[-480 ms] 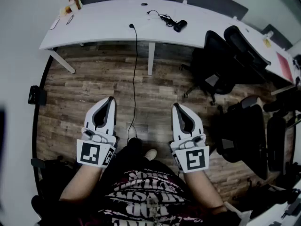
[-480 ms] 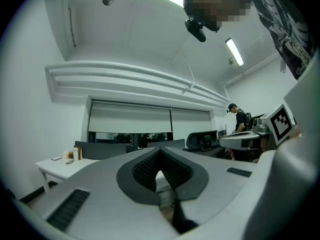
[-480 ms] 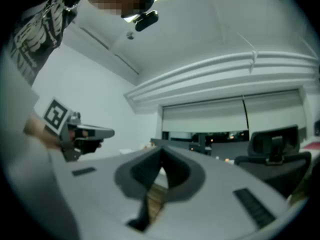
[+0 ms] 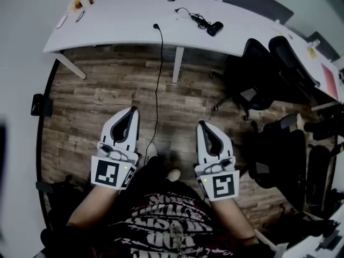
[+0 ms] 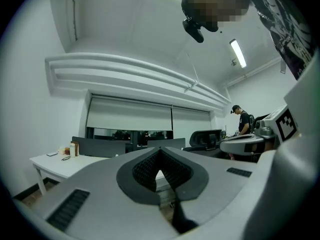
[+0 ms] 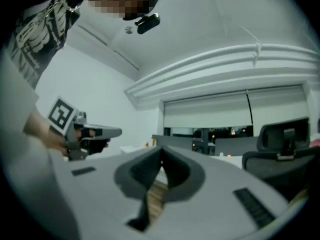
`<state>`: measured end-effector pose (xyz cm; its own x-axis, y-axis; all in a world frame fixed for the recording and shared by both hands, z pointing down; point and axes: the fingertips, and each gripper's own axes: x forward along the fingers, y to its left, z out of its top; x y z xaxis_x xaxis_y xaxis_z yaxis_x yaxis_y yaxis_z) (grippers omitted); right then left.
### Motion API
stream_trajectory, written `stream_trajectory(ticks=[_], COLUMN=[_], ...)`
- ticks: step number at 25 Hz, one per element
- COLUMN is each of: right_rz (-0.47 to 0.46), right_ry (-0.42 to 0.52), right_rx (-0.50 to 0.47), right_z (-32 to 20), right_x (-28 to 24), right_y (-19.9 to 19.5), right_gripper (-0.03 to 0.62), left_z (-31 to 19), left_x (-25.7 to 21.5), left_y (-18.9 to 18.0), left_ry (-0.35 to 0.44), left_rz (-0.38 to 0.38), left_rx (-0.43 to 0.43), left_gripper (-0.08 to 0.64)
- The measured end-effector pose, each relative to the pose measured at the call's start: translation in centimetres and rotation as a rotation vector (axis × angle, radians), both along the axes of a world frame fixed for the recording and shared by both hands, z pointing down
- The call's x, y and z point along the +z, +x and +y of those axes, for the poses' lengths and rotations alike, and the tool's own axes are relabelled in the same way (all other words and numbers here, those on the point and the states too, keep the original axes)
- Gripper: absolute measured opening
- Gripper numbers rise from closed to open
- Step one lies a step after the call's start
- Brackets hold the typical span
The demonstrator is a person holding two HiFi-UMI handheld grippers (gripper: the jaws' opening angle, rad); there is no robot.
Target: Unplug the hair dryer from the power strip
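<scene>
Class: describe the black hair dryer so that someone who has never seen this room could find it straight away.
Find the long curved white desk across the top of the head view. Right of its middle, at the end of a tangled thin black cord, lies the small black hair dryer. It is the only chunky dark thing there.

The head view has swung slightly: the white desk (image 4: 118, 20), the hair dryer (image 4: 215, 28) on it, the hanging black cable (image 4: 159, 74) and the left gripper (image 4: 133, 111) all sit a touch farther right.
</scene>
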<state>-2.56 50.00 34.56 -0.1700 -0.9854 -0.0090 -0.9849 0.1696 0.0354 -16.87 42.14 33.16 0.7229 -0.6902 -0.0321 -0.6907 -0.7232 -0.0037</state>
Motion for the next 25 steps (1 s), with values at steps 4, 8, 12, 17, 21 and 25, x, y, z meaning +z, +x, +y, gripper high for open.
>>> stream_trajectory(ticks=[4, 8, 12, 17, 21, 25], right_rz=[-0.005, -0.008, -0.015, -0.016, -0.005, -0.008], right_ry=[-0.009, -0.008, 0.024, -0.036, -0.038, -0.043], right_rx=[-0.005, -0.016, -0.017, -0.005, -0.005, 0.001], right_z=[-1.8, -3.3, -4.6, -5.5, -6.2, -6.8], right_x=[0.6, 0.6, 0.2, 1.3, 1.4, 1.2], right_y=[0.1, -0.1, -0.2, 0.2, 0.6, 0.8], right_gripper=[0.029, 0.029, 0.029, 0.029, 0.029, 0.029], left_z=[-1.4, -3.0, -4.3, -5.2, -5.8, -6.5], left_x=[0.6, 0.7, 0.4, 0.7, 0.8, 0.6], left_y=[0.1, -0.3, -0.4, 0.0, 0.3, 0.5], left_ry=[-0.011, -0.012, -0.01, -0.017, -0.02, -0.022], left_rz=[-0.01, -0.019, -0.021, -0.02, -0.018, -0.011], left_rx=[0.004, -0.003, -0.005, 0.001, 0.003, 0.006], left_gripper=[0.028, 0.028, 0.028, 0.028, 0.028, 0.028])
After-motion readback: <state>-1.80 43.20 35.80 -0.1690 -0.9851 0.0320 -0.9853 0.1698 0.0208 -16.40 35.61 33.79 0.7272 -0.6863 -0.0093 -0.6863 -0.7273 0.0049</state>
